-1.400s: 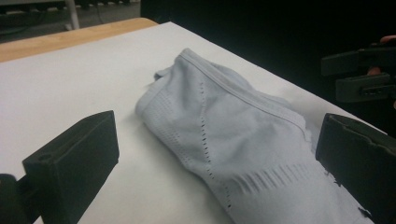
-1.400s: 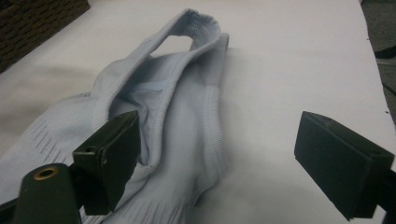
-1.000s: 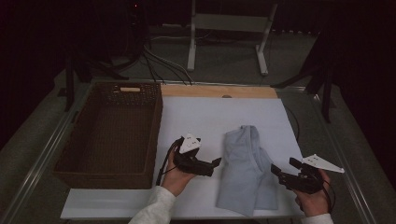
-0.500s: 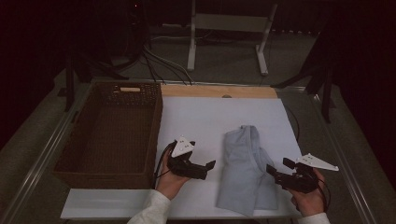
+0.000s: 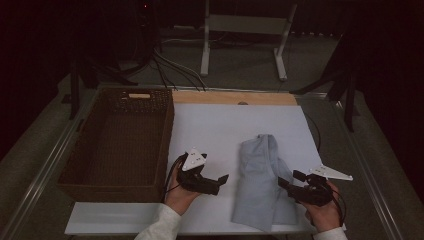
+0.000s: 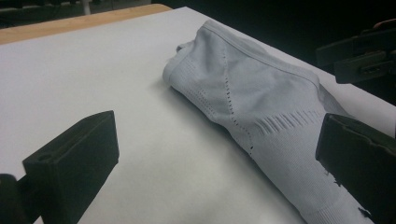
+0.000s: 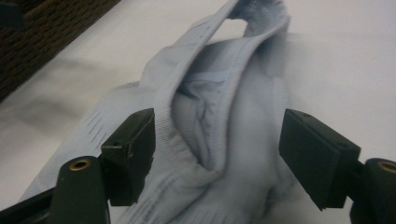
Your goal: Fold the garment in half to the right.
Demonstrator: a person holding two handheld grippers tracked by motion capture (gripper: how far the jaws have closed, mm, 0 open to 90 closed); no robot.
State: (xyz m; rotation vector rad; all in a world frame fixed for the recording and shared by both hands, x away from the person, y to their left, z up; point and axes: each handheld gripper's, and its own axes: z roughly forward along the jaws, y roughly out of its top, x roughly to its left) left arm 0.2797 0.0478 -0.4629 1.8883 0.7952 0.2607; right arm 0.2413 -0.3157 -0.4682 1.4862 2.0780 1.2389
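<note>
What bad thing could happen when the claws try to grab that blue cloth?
1. The right claw is open over the rumpled edge of the blue cloth. It might pinch just one layer, so the rest would sag or slip out.
2. The left claw is open beside the cloth, over the bare white sheet. It might close on nothing, or snag the sheet.
3. The wicker basket has tall walls, so a dangling cloth could catch on its rim.
</note>
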